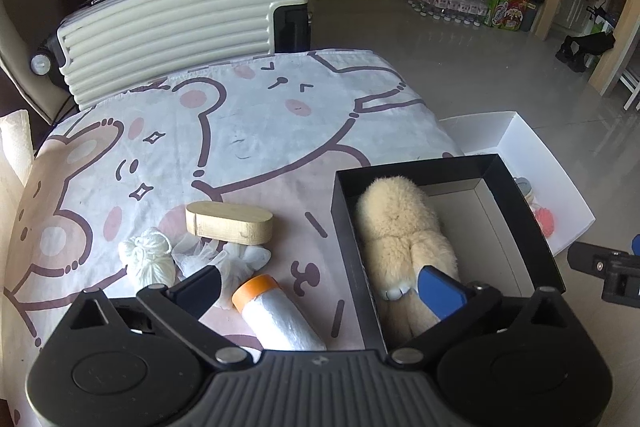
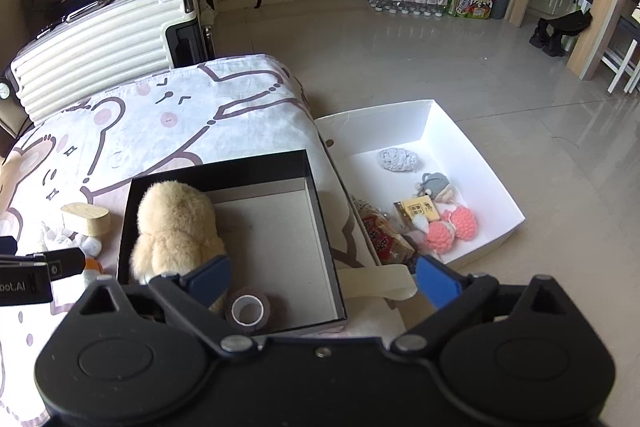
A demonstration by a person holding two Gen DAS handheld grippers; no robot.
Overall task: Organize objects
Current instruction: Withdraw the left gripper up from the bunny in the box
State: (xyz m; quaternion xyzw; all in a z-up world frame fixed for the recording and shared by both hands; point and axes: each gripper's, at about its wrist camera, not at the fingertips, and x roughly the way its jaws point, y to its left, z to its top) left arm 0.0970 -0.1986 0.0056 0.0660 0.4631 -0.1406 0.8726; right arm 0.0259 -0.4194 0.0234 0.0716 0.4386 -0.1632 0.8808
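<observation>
A cream plush toy (image 1: 400,239) (image 2: 176,231) lies in the black box (image 1: 412,167) (image 2: 224,165) on the bear-print cloth. A brown tape roll (image 2: 248,309) sits in the box's near corner. Left of the box are a wooden block (image 1: 230,223), a white yarn ball (image 1: 148,261), crumpled white mesh (image 1: 240,259) and an orange-capped roll of plastic bags (image 1: 276,315). My left gripper (image 1: 320,287) hangs open above the bag roll and the box's left wall, touching neither. My right gripper (image 2: 324,281) is open over the box's right wall, holding nothing.
A white box (image 2: 440,123) (image 1: 520,147) beside the table holds a grey knitted piece (image 2: 398,159), a small doll (image 2: 436,187), pink crochet items (image 2: 452,227) and a snack packet (image 2: 386,239). A cream suitcase (image 1: 180,27) stands behind the table. Tiled floor lies to the right.
</observation>
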